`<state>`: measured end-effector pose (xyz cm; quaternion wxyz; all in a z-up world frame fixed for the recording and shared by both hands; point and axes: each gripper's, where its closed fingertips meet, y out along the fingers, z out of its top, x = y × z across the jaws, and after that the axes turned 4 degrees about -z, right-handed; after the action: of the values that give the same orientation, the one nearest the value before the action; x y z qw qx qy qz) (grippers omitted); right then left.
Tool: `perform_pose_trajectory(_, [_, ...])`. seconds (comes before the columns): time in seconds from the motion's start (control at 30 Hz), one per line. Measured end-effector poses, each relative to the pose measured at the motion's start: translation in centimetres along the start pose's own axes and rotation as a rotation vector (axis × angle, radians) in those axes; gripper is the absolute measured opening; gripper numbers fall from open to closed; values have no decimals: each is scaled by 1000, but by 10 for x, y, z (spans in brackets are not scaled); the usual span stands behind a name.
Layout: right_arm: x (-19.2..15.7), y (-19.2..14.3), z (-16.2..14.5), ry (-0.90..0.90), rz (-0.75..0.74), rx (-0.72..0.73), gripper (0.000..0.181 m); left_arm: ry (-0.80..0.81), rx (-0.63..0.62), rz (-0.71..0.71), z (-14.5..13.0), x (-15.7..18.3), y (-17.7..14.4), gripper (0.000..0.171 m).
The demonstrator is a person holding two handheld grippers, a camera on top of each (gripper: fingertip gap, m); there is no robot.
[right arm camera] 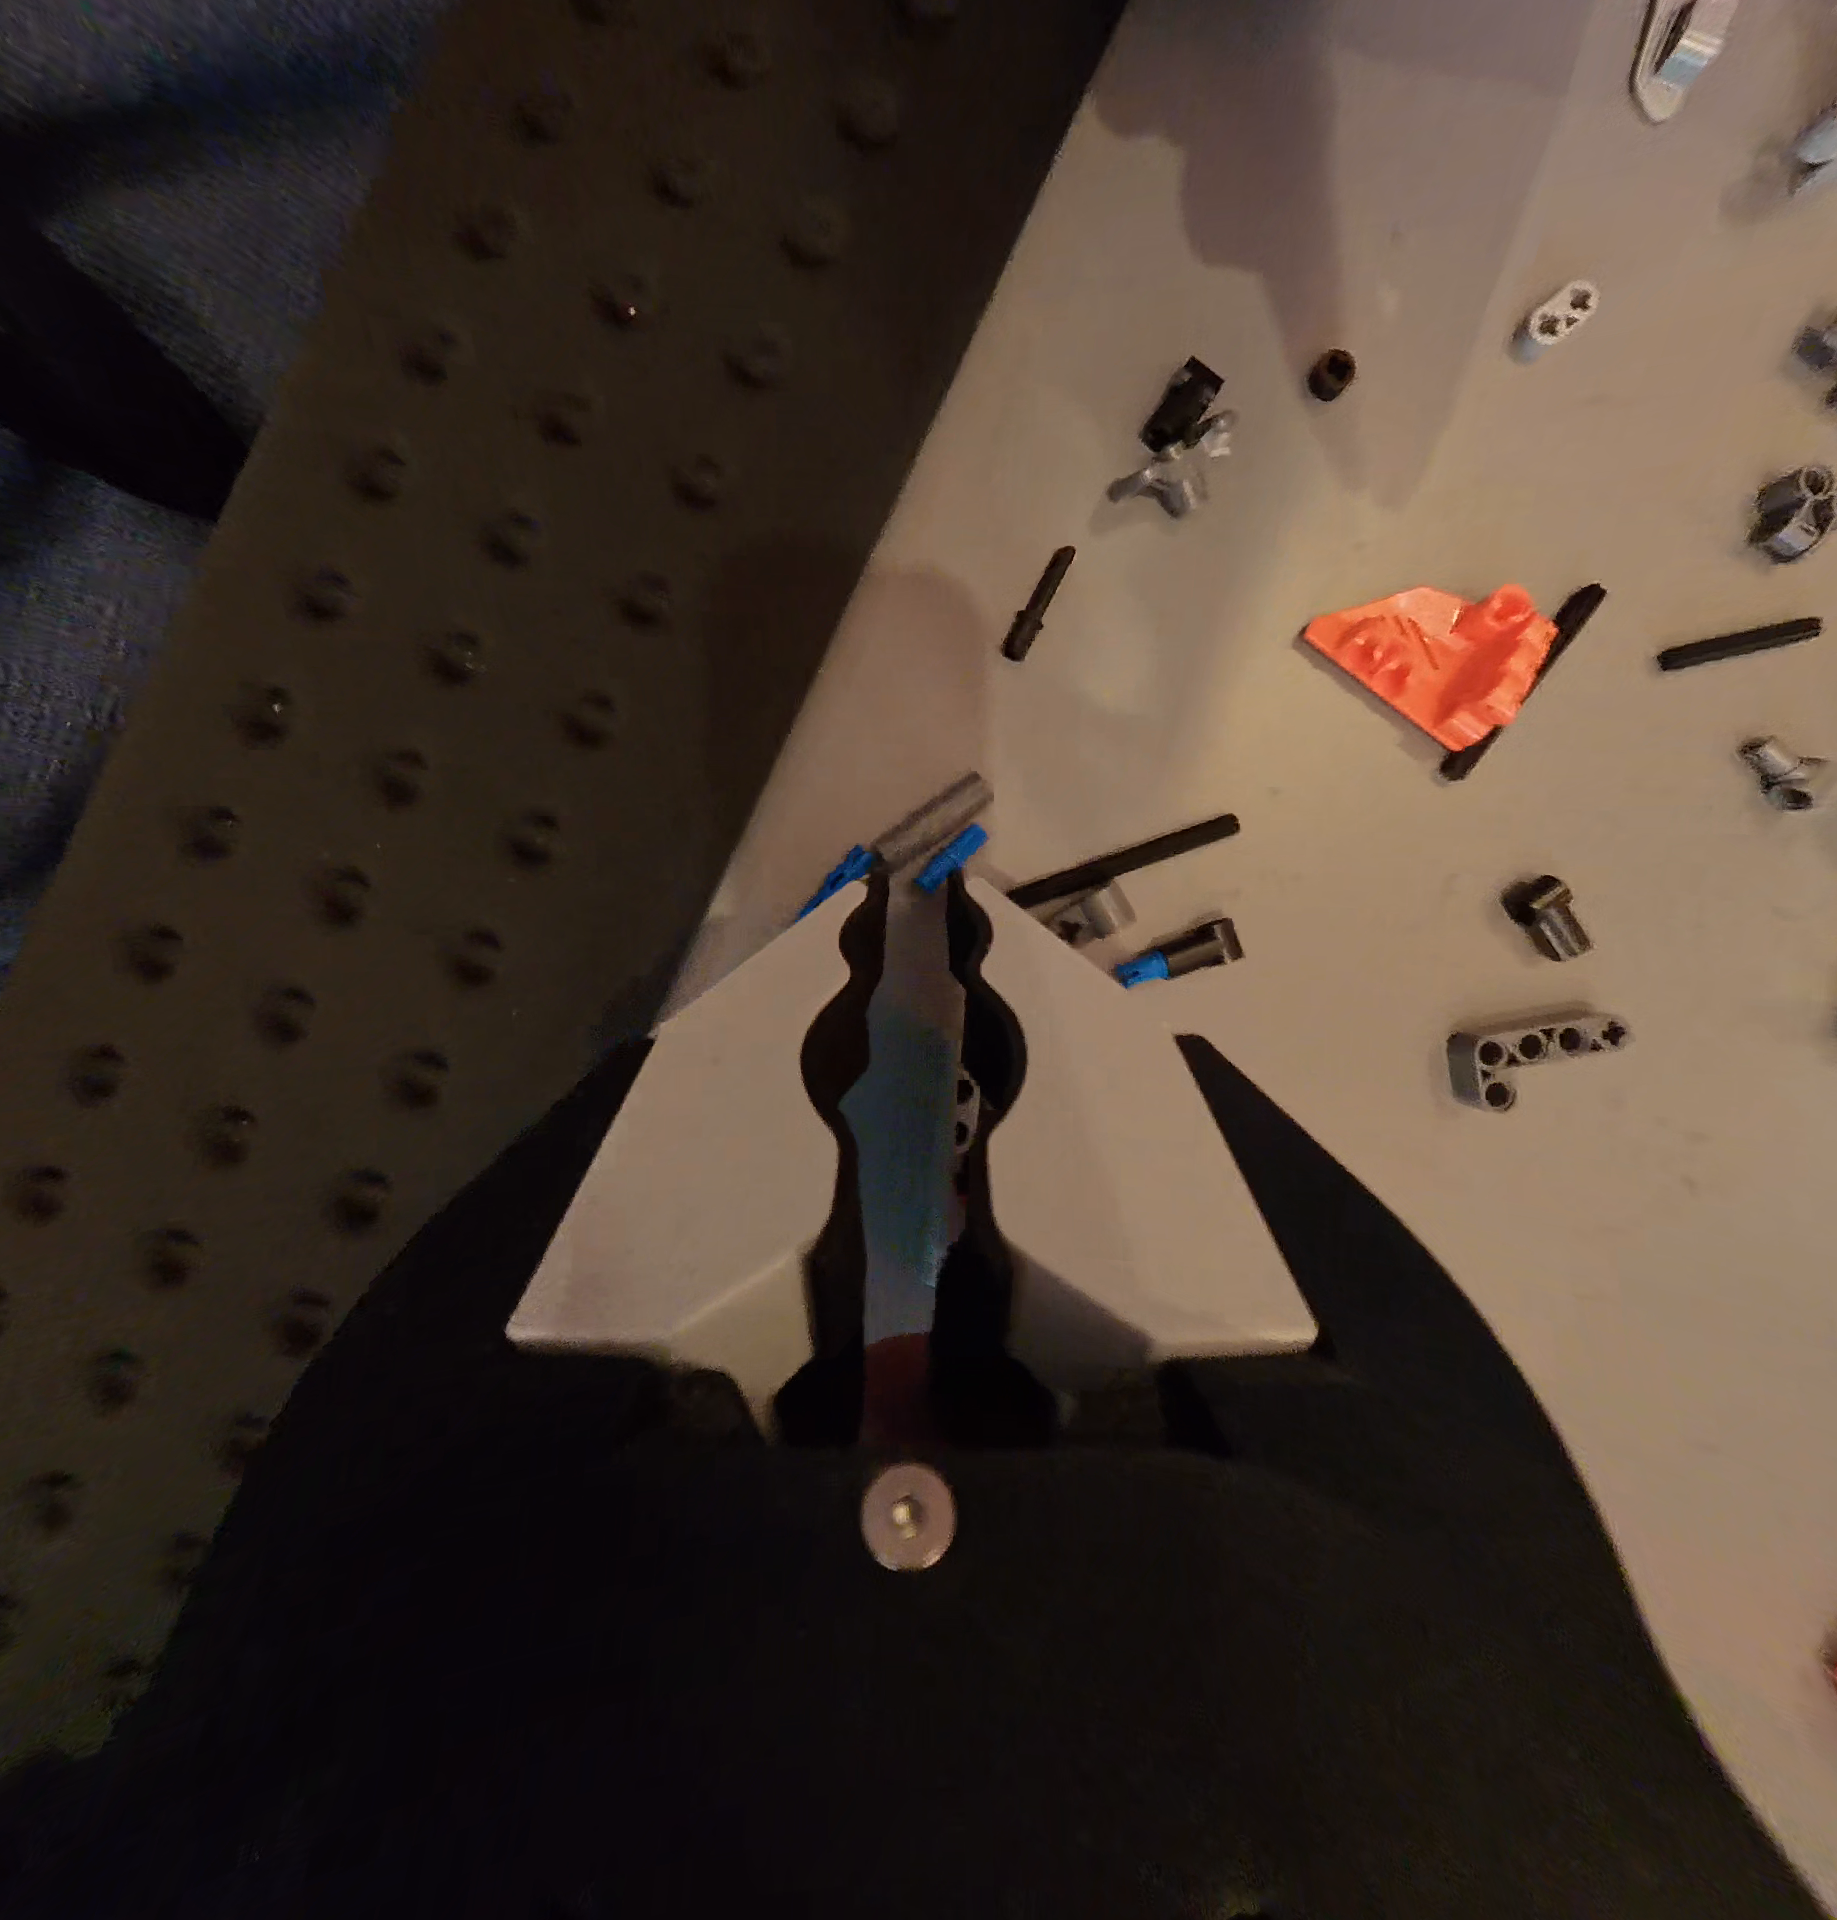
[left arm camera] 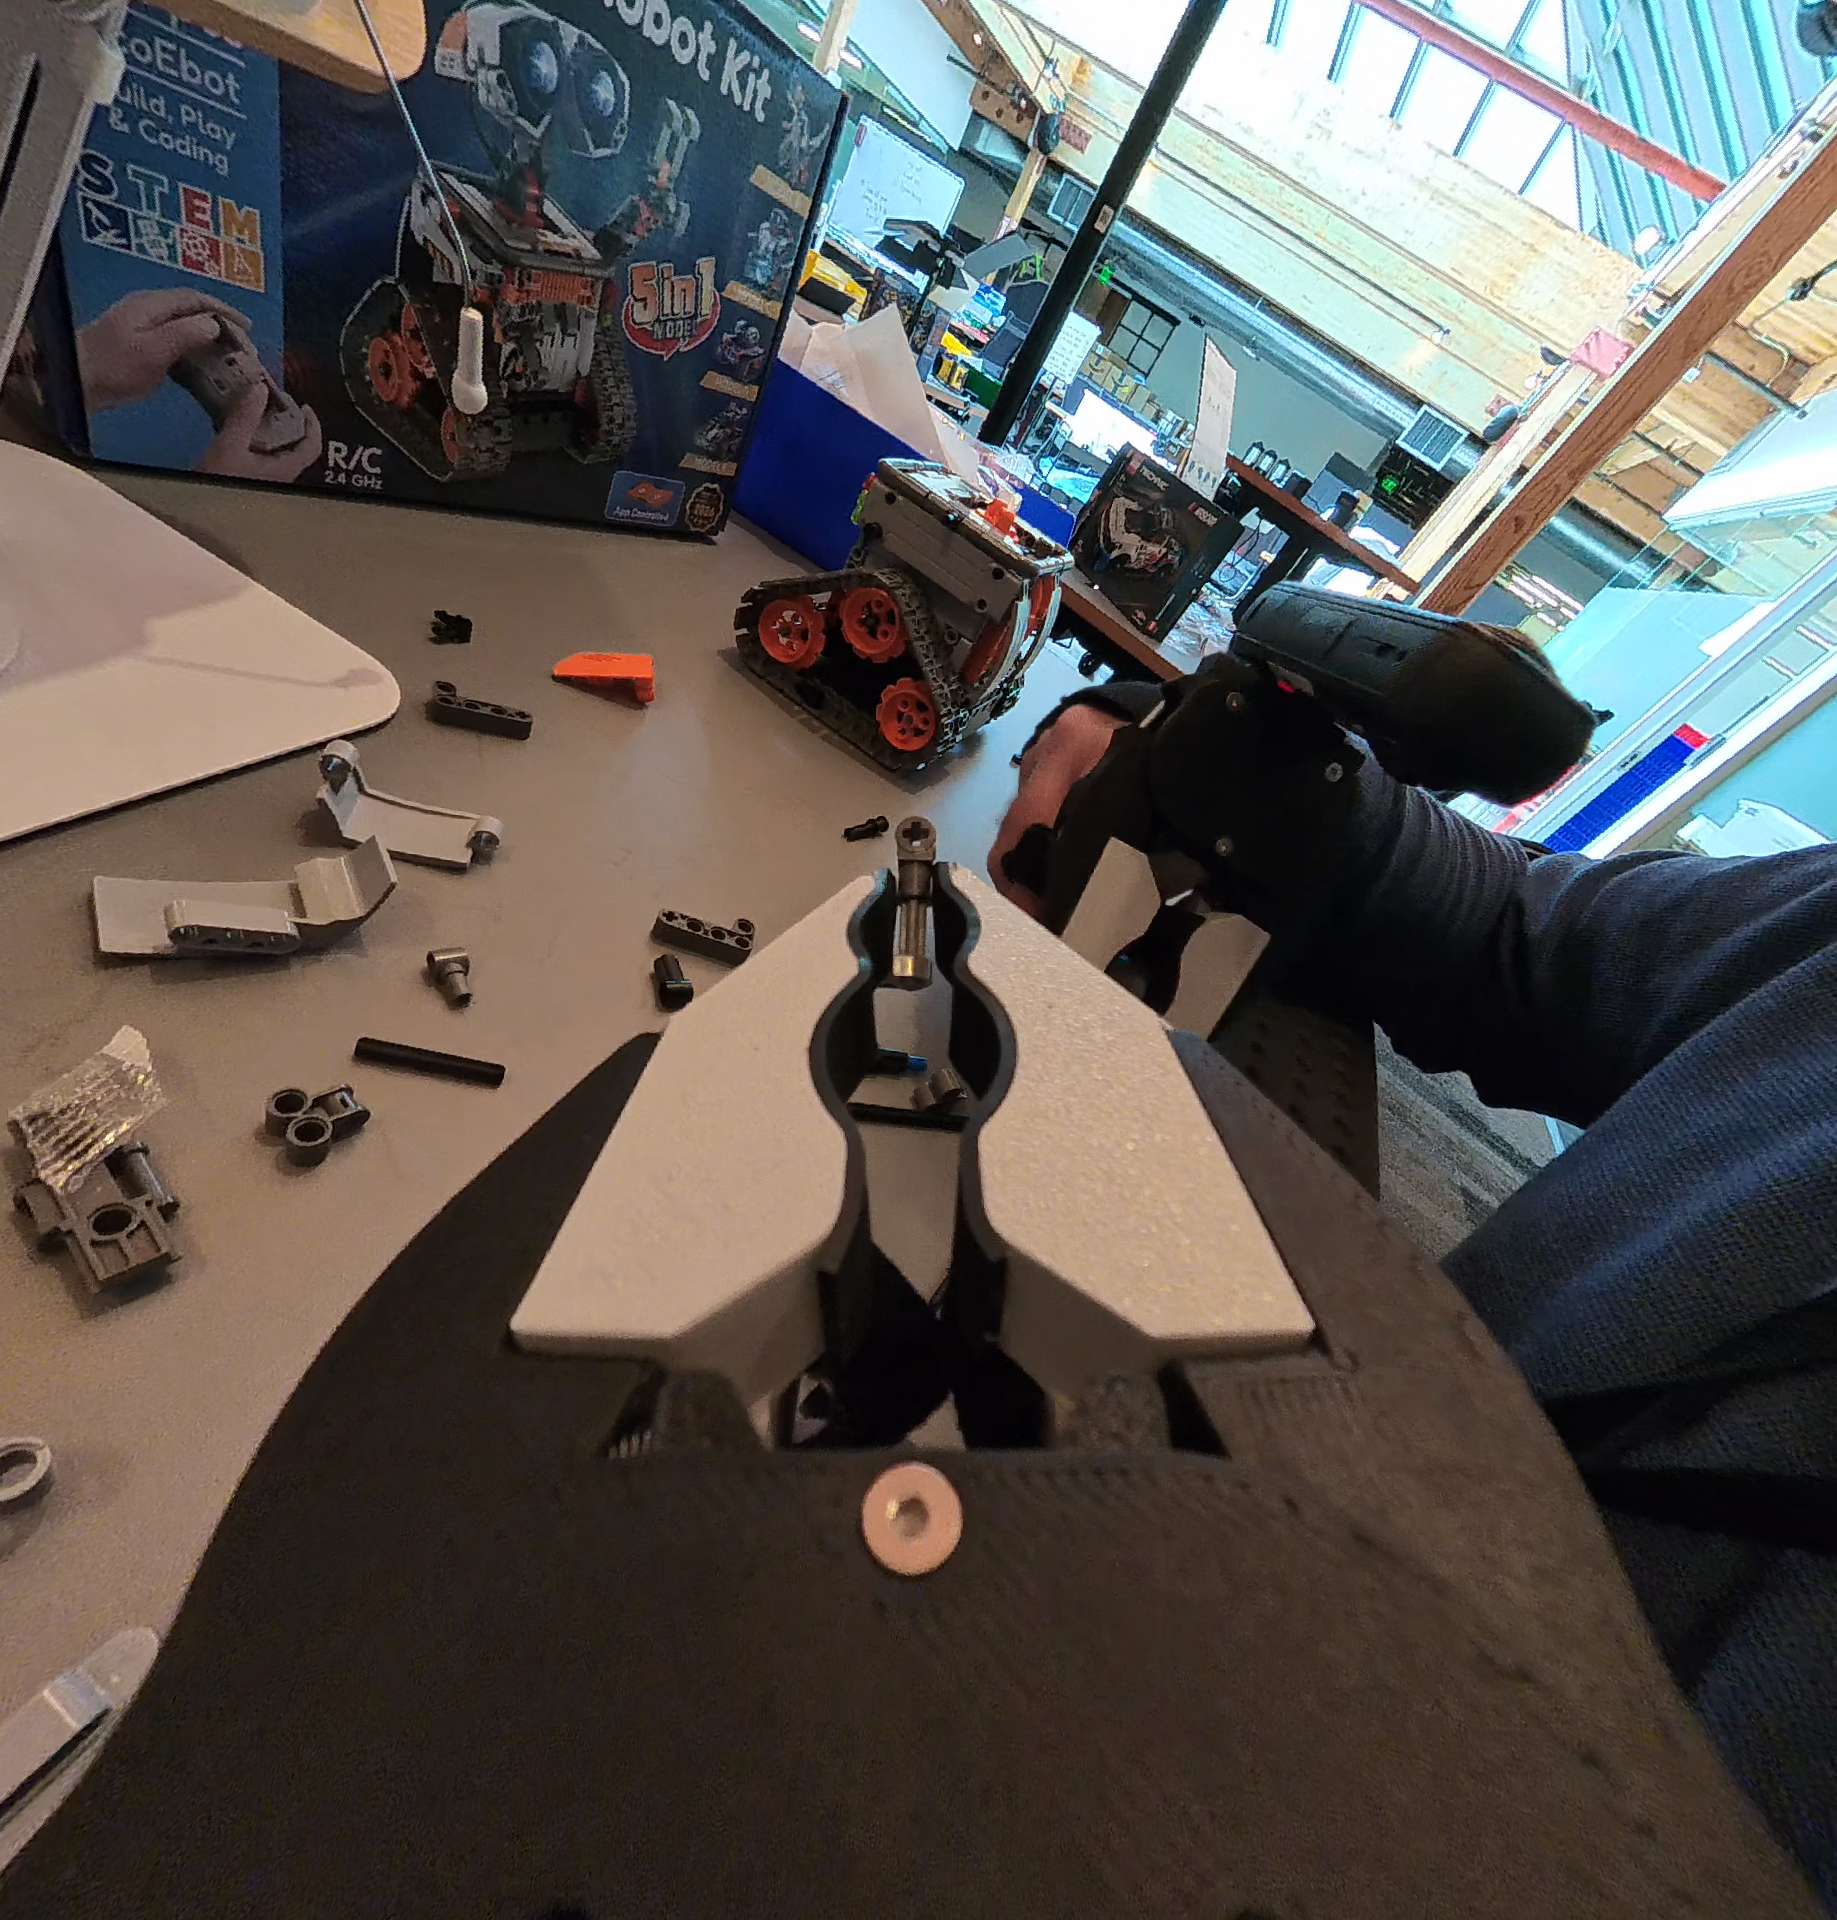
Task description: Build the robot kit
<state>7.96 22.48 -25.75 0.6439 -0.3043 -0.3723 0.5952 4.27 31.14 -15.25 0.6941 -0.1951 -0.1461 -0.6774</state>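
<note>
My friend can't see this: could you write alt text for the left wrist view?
The left tongs pinch a small grey pin above a grey table strewn with toy parts. Behind stand a tracked toy robot and its box.

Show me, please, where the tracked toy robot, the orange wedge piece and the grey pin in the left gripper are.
Tracked toy robot [left arm camera: 898,613]: left wrist view, on its grey body.
Orange wedge piece [right arm camera: 1433,660]: right wrist view, on its flat face.
Grey pin [left arm camera: 912,902]: left wrist view, on its shaft between the fingers.
</note>
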Motion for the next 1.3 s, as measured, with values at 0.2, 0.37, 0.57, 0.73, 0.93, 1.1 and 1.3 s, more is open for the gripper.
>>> perform_pose_trajectory(0.2, [5, 3, 2, 47, -42, -6, 7, -1, -3, 2, 0, -1, 1, 5])
perform_pose_trajectory(0.37, [8, 5, 5, 72, -77, -19, 4, -3, -2, 3, 0, -1, 0, 5])
perform_pose_trajectory(0.57, [13, 6, 4, 121, -94, -19, 3, 0, -5, 7, -1, -2, 1, 5])
perform_pose_trajectory(0.73, [16, 5, 2, 142, -108, -30, 12, 1, -5, 8, -1, -2, 1, 5])
perform_pose_trajectory(0.93, [19, 7, 5, 176, -121, -25, 5, 1, -7, 9, -1, -2, 1, 5])
perform_pose_trajectory(1.1, [25, 6, 7, 182, -138, 10, 1, -3, 5, 10, 0, -2, 0, 5])
perform_pose_trajectory(1.3, [64, -39, 46, 204, -331, 267, 1, -55, 109, -51, 15, 2, -5, 6])
